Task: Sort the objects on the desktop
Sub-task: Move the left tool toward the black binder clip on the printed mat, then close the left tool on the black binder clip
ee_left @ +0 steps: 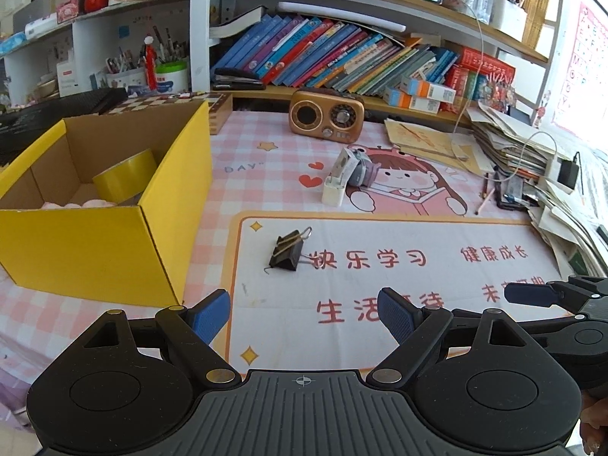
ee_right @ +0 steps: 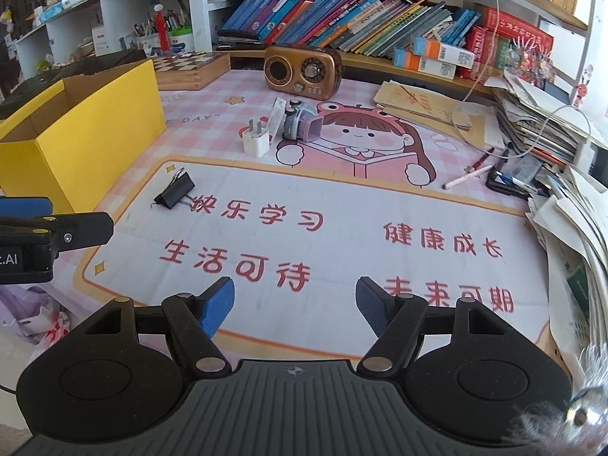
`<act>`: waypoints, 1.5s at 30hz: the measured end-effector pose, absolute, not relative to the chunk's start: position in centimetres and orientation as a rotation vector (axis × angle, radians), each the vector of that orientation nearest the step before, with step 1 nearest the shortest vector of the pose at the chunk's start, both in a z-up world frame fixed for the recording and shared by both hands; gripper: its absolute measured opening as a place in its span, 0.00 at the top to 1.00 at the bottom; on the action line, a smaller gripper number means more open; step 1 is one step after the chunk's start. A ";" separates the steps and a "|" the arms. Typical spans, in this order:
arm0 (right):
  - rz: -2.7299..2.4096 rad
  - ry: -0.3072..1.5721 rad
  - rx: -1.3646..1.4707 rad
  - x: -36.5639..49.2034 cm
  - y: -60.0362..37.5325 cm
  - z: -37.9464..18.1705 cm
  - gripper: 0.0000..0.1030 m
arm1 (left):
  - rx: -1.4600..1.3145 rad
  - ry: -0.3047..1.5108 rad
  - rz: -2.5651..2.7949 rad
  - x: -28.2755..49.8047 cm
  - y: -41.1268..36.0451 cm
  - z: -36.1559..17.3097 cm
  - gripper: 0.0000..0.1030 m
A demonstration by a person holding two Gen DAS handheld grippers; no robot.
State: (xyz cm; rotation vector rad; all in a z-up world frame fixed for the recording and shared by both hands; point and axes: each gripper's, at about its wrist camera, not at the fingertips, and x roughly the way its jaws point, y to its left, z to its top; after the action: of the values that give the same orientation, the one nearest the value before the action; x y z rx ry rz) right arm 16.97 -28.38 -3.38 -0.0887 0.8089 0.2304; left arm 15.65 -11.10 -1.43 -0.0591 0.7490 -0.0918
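A black binder clip (ee_left: pixel 287 250) (ee_right: pixel 175 190) lies on the printed desk mat, a short way ahead of my left gripper (ee_left: pixel 304 313), which stands open and empty. Farther back sit a white charger plug (ee_left: pixel 334 189) (ee_right: pixel 256 139), a small white packet (ee_right: pixel 276 117) and a grey-purple toy camera (ee_right: pixel 303 125). The yellow cardboard box (ee_left: pixel 114 235) (ee_right: pixel 87 129) at the left holds a yellow tape roll (ee_left: pixel 127 174). My right gripper (ee_right: pixel 294 304) is open over the mat's red lettering, nothing between its blue pads. Its finger (ee_left: pixel 530 293) shows at the left wrist view's right edge.
A brown retro radio (ee_left: pixel 326 115) (ee_right: pixel 303 72) stands at the back under shelves of leaning books. Paper stacks (ee_right: pixel 539 121), pens (ee_right: pixel 469 176), a phone (ee_right: pixel 513 176) and a cable crowd the right side. A chessboard box (ee_right: pixel 190 66) sits behind the yellow box.
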 end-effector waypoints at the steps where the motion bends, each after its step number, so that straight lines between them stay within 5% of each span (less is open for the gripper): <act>1: 0.235 0.810 -0.088 17.2 -28.5 -3.4 0.33 | -0.060 0.750 -0.087 15.8 -11.2 -1.4 0.16; 25: 0.264 0.825 -0.060 23.9 -30.5 -4.7 0.33 | -0.023 0.772 -0.015 23.0 -12.5 -4.2 0.18; 36: 0.268 0.829 -0.053 26.4 -30.4 -5.1 0.33 | 0.050 0.815 -0.027 26.5 -13.1 -6.7 0.60; 41: 0.276 0.837 -0.048 27.0 -30.1 -5.3 0.33 | 0.134 0.825 -0.029 26.9 -13.9 -6.9 0.88; 45: 0.285 0.839 -0.048 27.5 -29.8 -5.4 0.33 | 0.173 0.803 -0.029 26.9 -13.9 -6.6 0.94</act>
State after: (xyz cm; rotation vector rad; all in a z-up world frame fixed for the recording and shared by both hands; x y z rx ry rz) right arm 27.51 -29.75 -5.42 -0.0479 0.8392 0.2851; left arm 26.93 -13.89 -6.61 0.1729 0.8030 -0.0289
